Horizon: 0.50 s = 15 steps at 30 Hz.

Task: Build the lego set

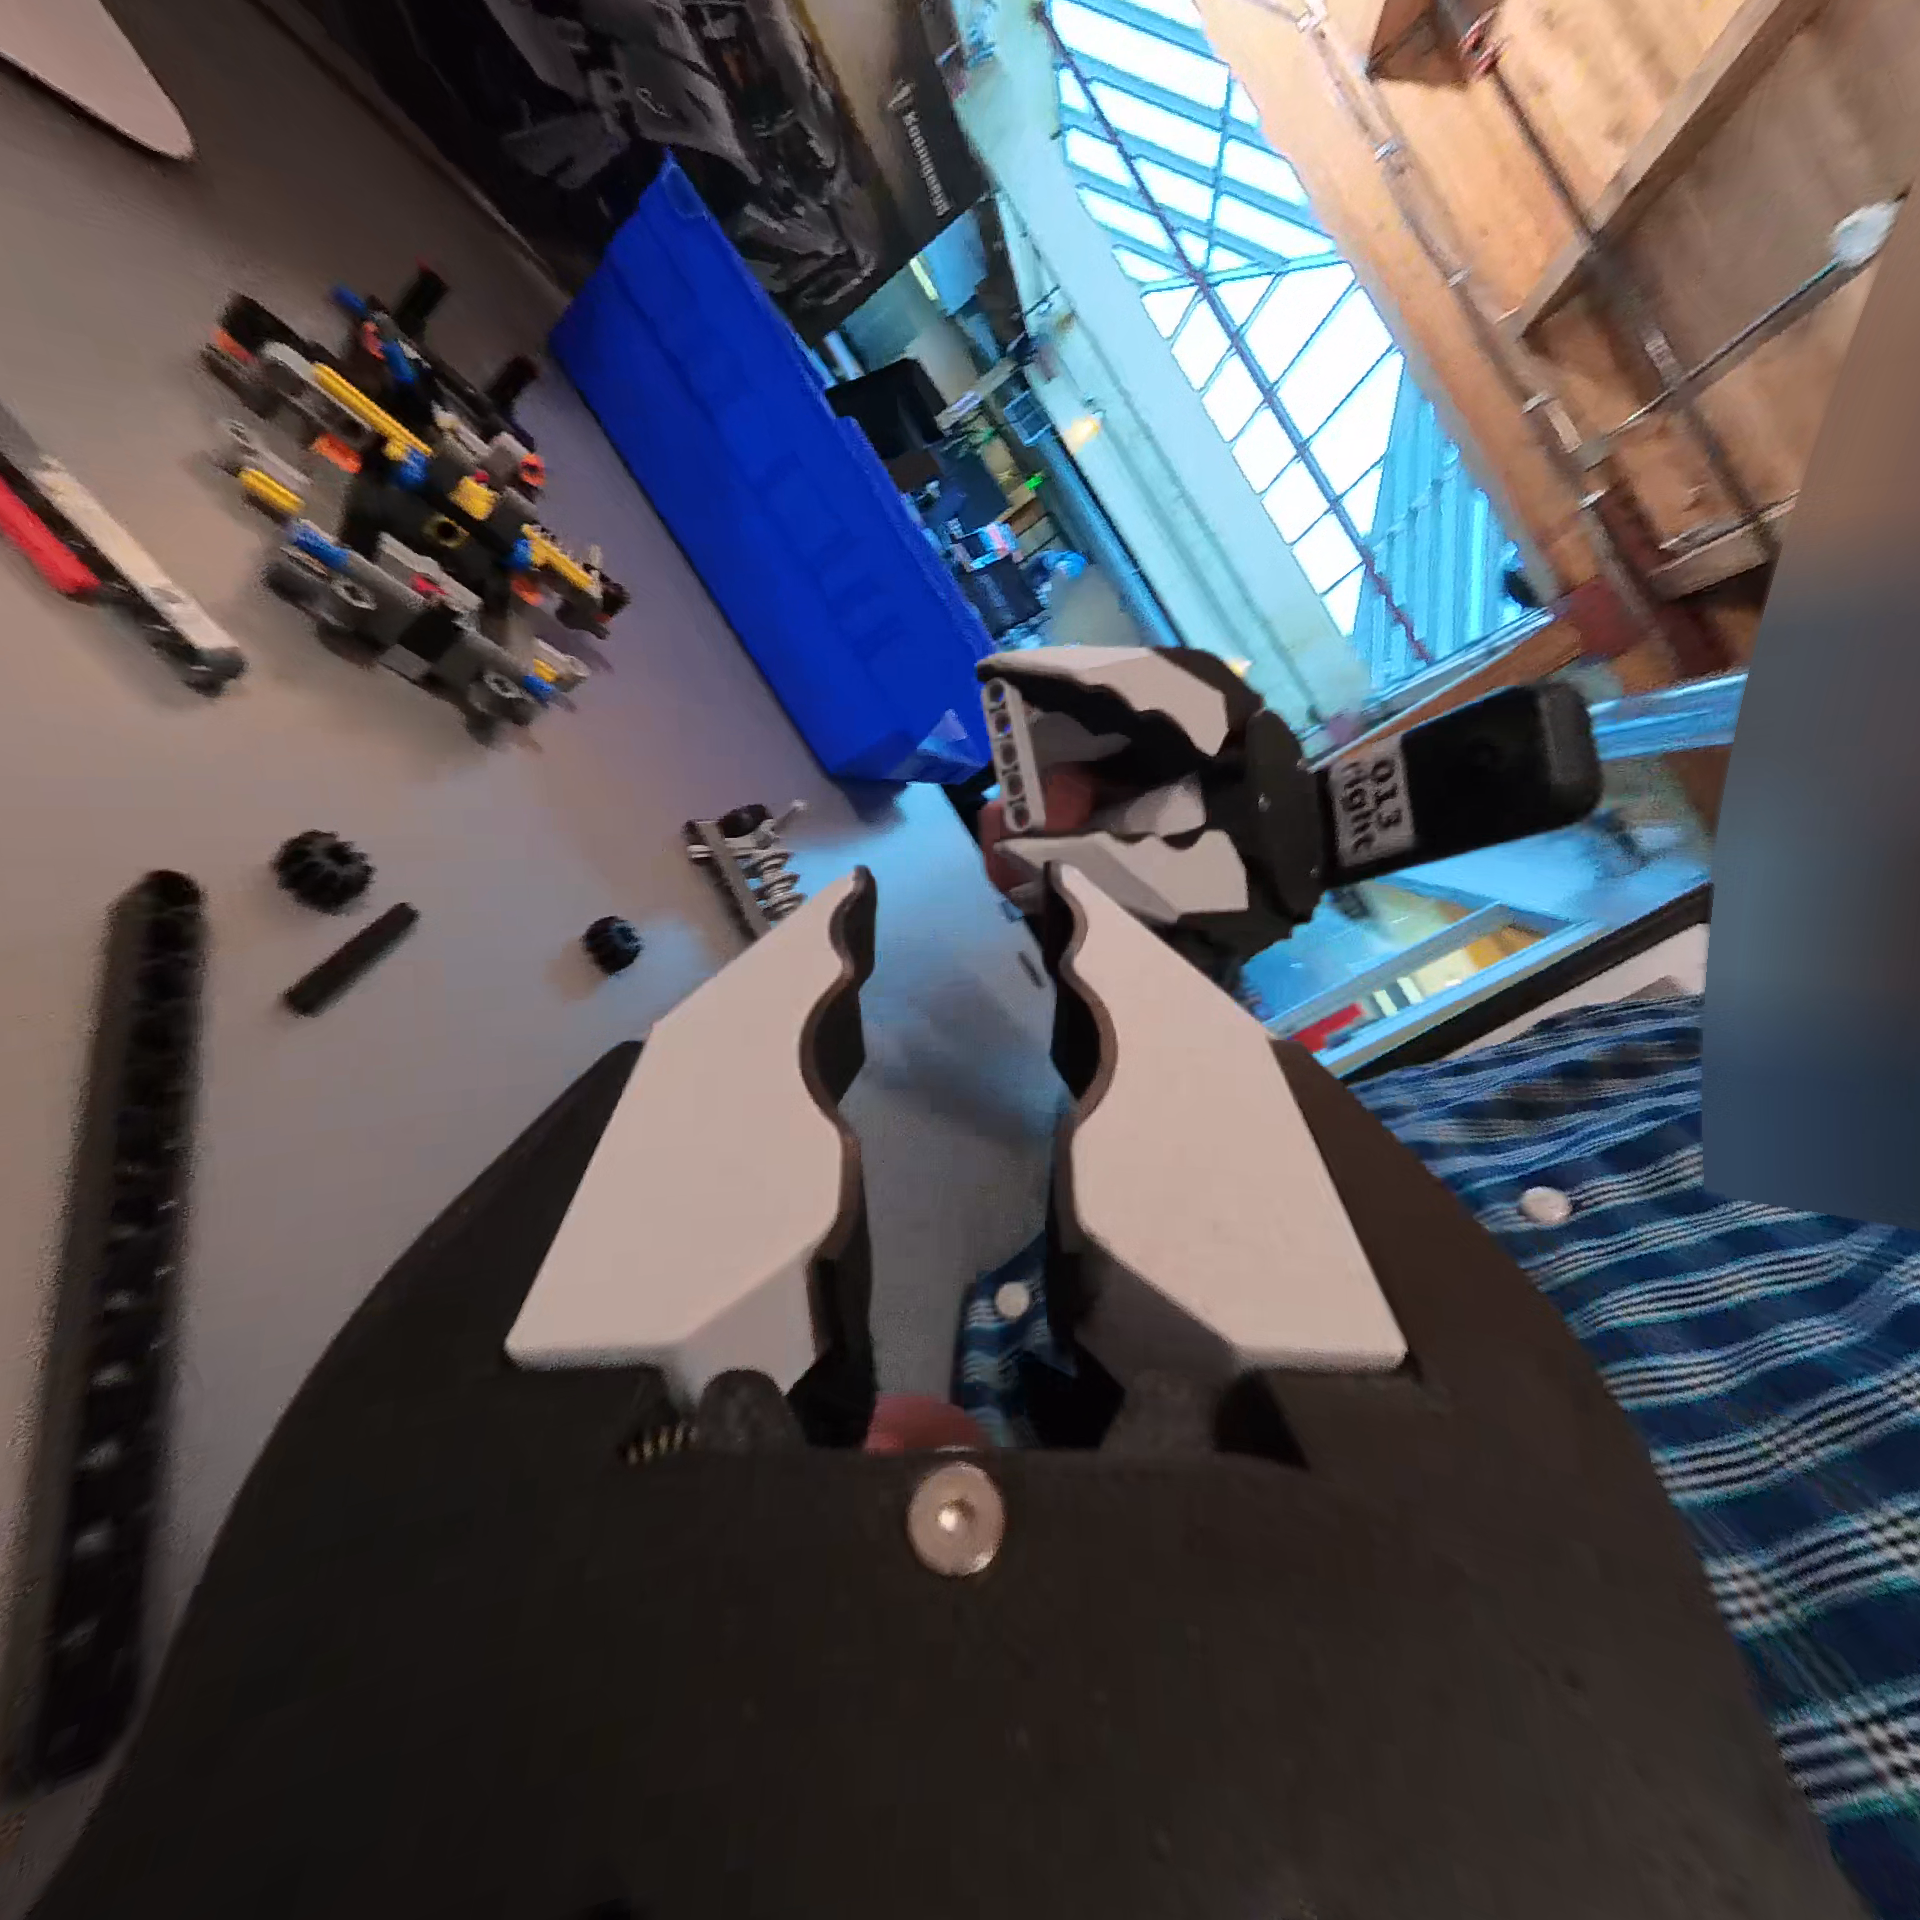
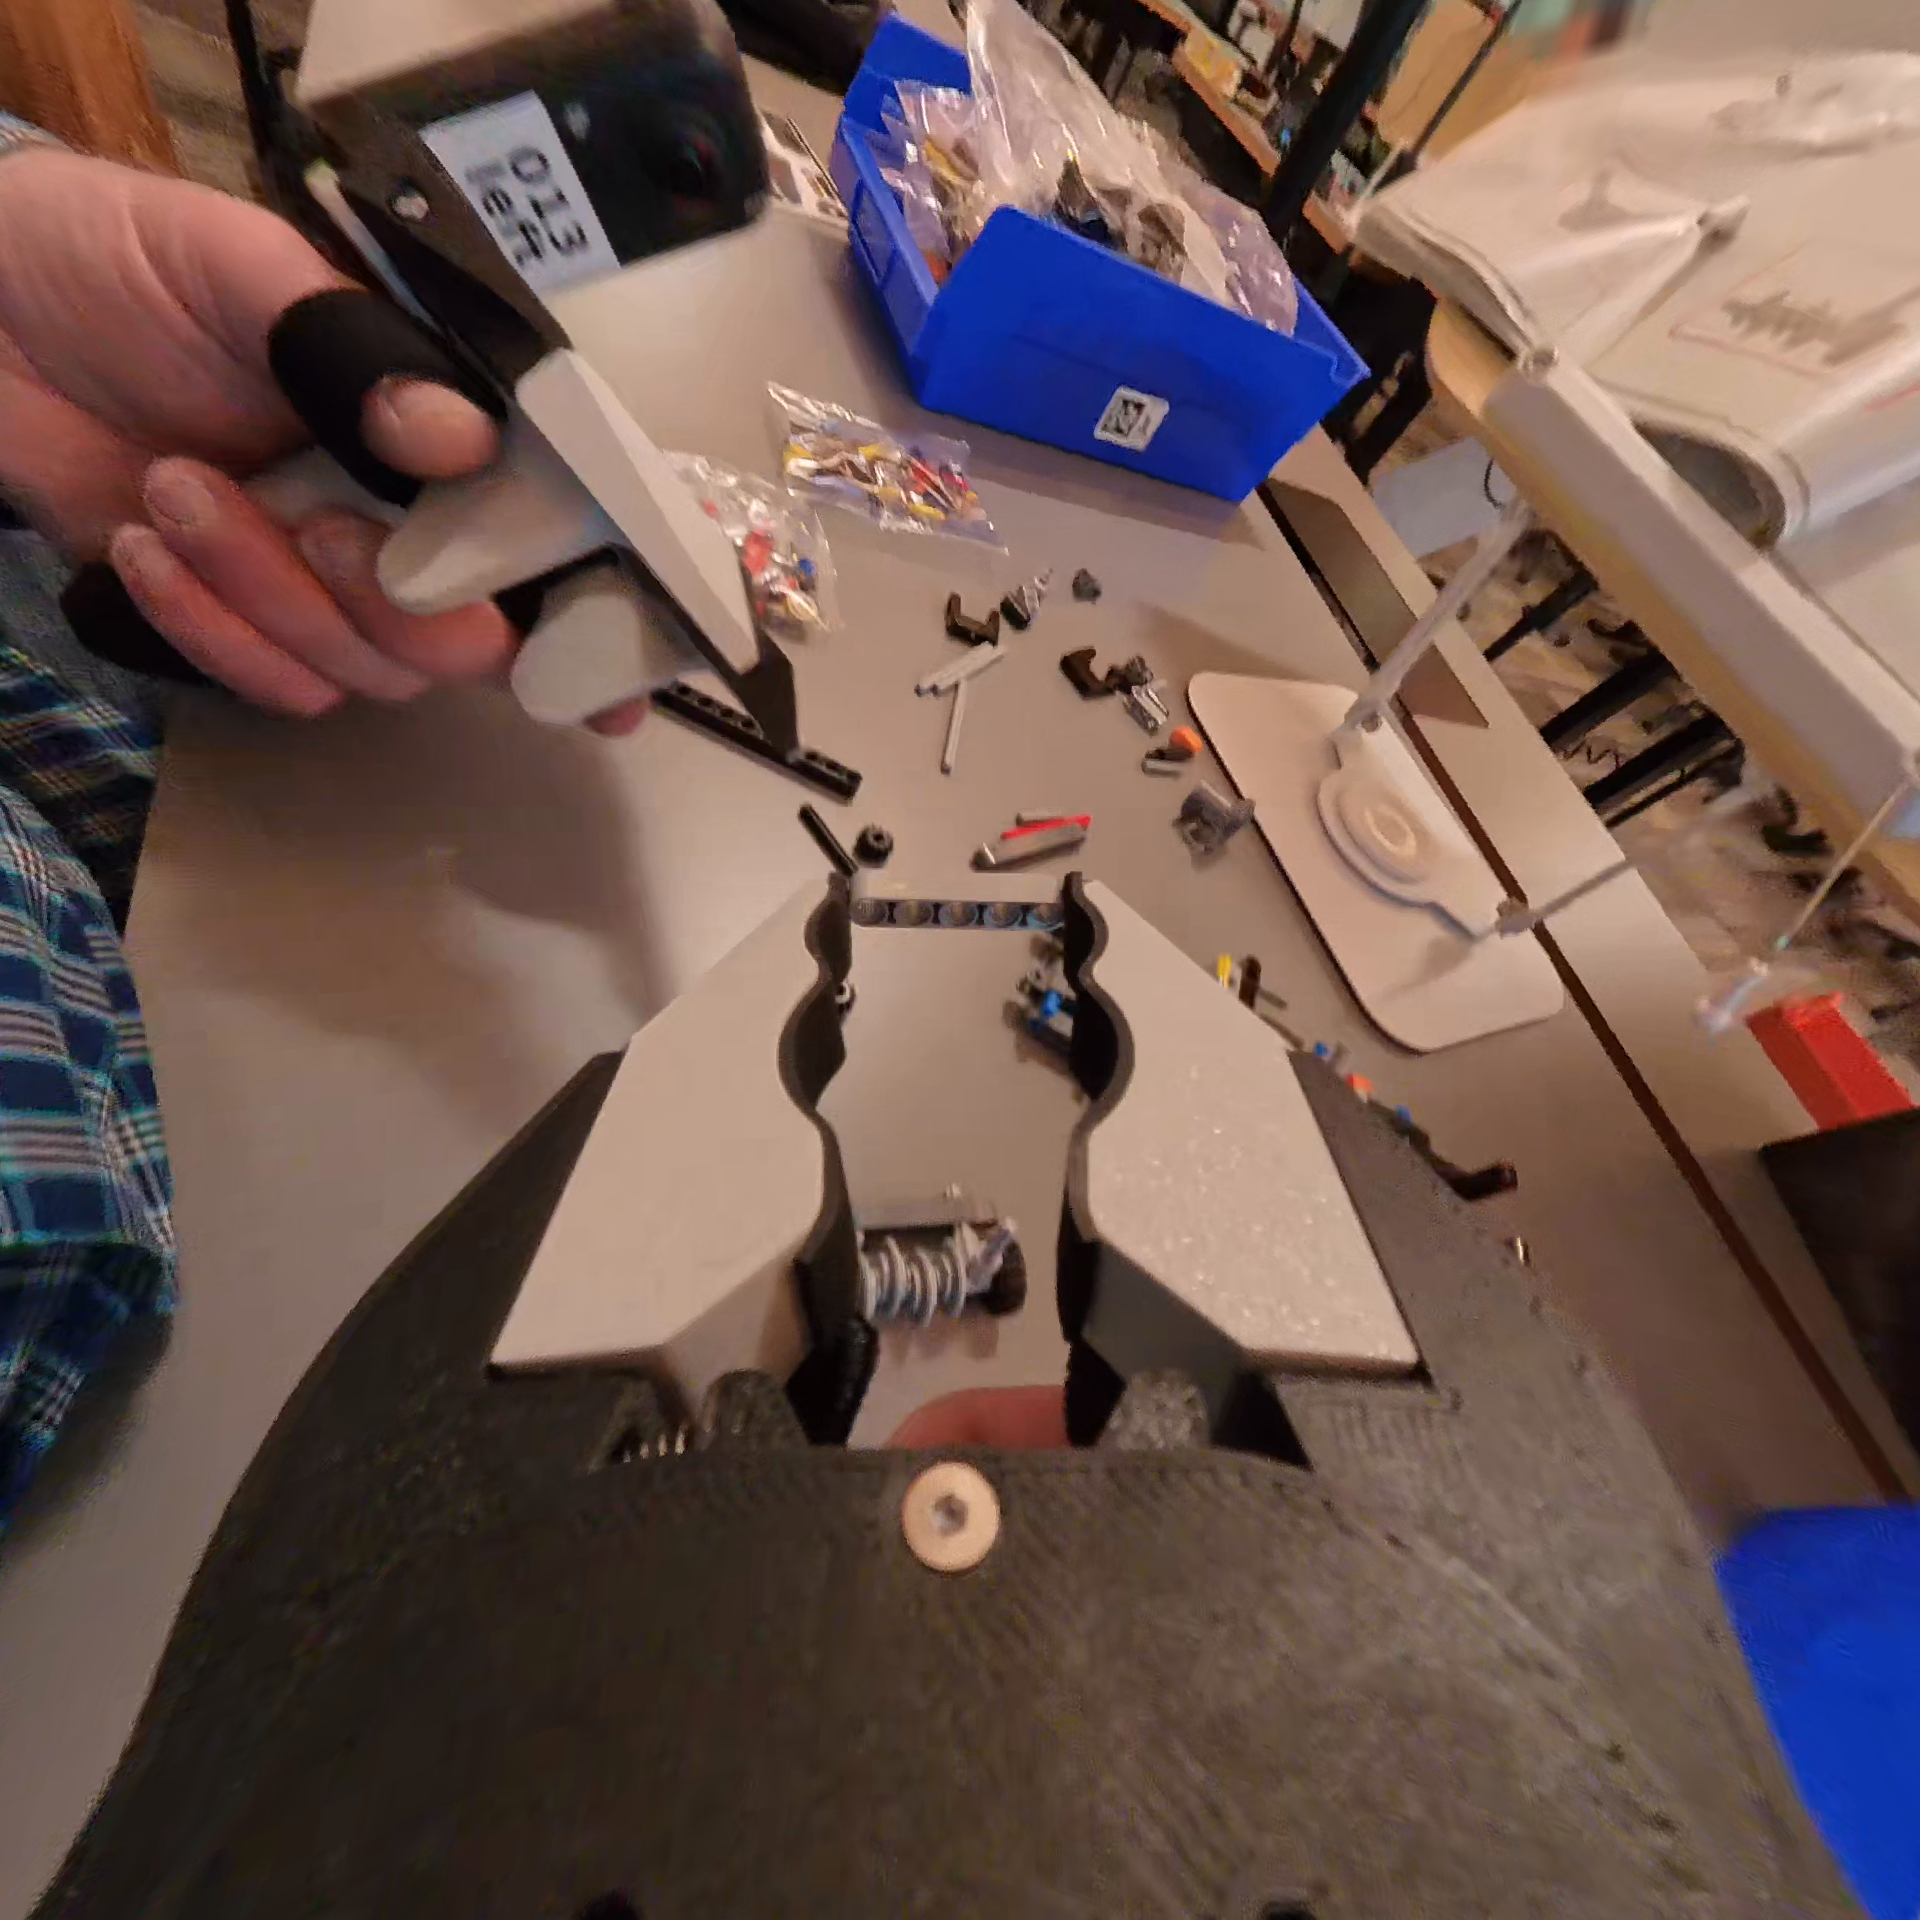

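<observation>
**A:** Closest in, black body and grey fingers (image 1: pixel 717 1122) of the left gripper (image 1: pixel 961 894). Jaws spread wide, gap bare, raised above the grey table (image 1: pixel 540 1091).

**B:** And farther off, past those tips?

**A:** Right gripper (image 1: pixel 1003 764), clamped on a short grey beam (image 1: pixel 1013 753). Held by its two ends, up in the air, row of holes facing the left camera.

**B:** Same from the right wrist view?

**A:** Yes. Grey beam (image 2: pixel 956 914) spanning the very tips of the right gripper (image 2: pixel 956 899), crosswise, clear of the tabletop.

**B:** Rest of the set?

**A:** Partly built model (image 1: pixel 416 499), multicoloured, lying on the table well left of both grippers. Near it, a long black beam (image 1: pixel 125 1247), a black axle (image 1: pixel 348 956) and a black gear (image 1: pixel 322 868), all loose and apart from each other. Blue bin (image 2: pixel 1091 343) at the far side, stuffed with clear bags. Two small bags of parts (image 2: pixel 883 468) just in front of the bin.

**B:** Under the right gripper?

**A:** Spring piece (image 2: pixel 935 1262) flat on the table, seen between the fingers. Contact with anything: cannot tell.

**B:** Person?

**A:** Bare hand (image 2: pixel 156 416) wrapped round the left gripper's handle; blue plaid shirt (image 1: pixel 1662 1299) at the edge.
</observation>
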{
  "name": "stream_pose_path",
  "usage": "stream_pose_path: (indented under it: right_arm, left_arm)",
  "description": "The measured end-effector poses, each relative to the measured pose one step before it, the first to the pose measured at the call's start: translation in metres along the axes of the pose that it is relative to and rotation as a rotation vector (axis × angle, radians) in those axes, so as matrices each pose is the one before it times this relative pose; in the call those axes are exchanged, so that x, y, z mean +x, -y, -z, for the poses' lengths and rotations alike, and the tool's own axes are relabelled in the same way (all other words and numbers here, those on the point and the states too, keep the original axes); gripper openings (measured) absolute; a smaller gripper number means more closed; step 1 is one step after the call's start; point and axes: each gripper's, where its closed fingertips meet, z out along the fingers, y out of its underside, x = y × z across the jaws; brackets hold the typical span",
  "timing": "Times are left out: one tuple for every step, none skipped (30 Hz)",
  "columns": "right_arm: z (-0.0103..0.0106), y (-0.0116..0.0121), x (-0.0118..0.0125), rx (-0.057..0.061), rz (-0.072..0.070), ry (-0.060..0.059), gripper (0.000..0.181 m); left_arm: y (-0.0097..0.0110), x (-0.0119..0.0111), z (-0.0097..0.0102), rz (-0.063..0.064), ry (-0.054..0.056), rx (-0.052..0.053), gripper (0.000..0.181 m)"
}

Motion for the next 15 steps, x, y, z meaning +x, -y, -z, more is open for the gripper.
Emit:
stream_pose_path:
  right_arm:
    - [0.00337, -0.00438, 0.00236, -0.0164, -0.0132, -0.0021, 0.038]
    - [0.00377, -0.00347, 0.00236, -0.0116, -0.0106, -0.0044, 0.039]
    - [0.00391, -0.00360, 0.00298, -0.0125, -0.0106, -0.0076, 0.038]
    - [0.00361, -0.00553, 0.00271, -0.0208, -0.0132, -0.0049, 0.038]
    - [0.00301, -0.00829, 0.00176, -0.0330, -0.0157, 0.0030, 0.038]
    - [0.00244, -0.01058, 0.00205, -0.0396, -0.0137, -0.0002, 0.038]
    - [0.00188, -0.01109, 0.00237, -0.0354, -0.0146, -0.0034, 0.038]
    - [0.00119, -0.01199, 0.00064, -0.0368, -0.0217, 0.0088, 0.038]
    - [0.00094, -0.01146, 0.00099, -0.0323, -0.0224, 0.0047, 0.038]
    - [0.00071, -0.01099, 0.00069, -0.0320, -0.0236, 0.0068, 0.038]
    - [0.00040, -0.01000, -0.00139, -0.0267, -0.0213, 0.0180, 0.038]
    - [-0.00032, -0.00884, -0.00106, -0.0211, -0.0228, 0.0164, 0.038]
    - [-0.00086, -0.00730, -0.00012, -0.0138, -0.0241, 0.0112, 0.038]
    - [-0.00130, -0.00595, -0.00091, -0.0088, -0.0218, 0.0167, 0.038]
    - [-0.00135, -0.00462, -0.00036, -0.0035, -0.0162, 0.0119, 0.038]
  left_arm:
    - [-0.00067, -0.00293, 0.00304, -0.0338, 0.0308, -0.0122, 0.029]
    - [-0.00020, -0.00320, 0.00290, -0.0384, 0.0343, -0.0118, 0.029]
    - [0.00006, -0.00308, 0.00249, -0.0355, 0.0339, -0.0123, 0.028]
    - [-0.00006, -0.00368, 0.00208, -0.0383, 0.0375, -0.0173, 0.028]
    - [-0.00040, -0.00573, 0.00161, -0.0525, 0.0513, -0.0262, 0.028]
    - [0.00064, -0.00730, 0.00118, -0.0688, 0.0612, -0.0268, 0.027]
    - [0.00161, -0.00740, 0.00061, -0.0792, 0.0579, -0.0302, 0.028]
    - [0.00152, -0.00735, -0.00059, -0.0910, 0.0539, -0.0418, 0.031]
    - [0.00185, -0.00889, -0.00150, -0.0990, 0.0581, -0.0477, 0.033]
    - [0.00283, -0.00887, -0.00286, -0.1067, 0.0503, -0.0465, 0.036]
    - [0.00204, -0.00837, -0.00437, -0.1181, 0.0365, -0.0486, 0.039]
    - [-0.00038, -0.01007, -0.00653, -0.1104, 0.0321, -0.0524, 0.044]
    - [-0.00277, -0.01065, -0.00865, -0.0946, 0.0247, -0.0575, 0.049]
    - [-0.00312, -0.00801, -0.00925, -0.0817, 0.0059, -0.0539, 0.056]
    - [-0.00225, -0.00607, -0.00879, -0.0659, -0.0048, -0.0423, 0.062]
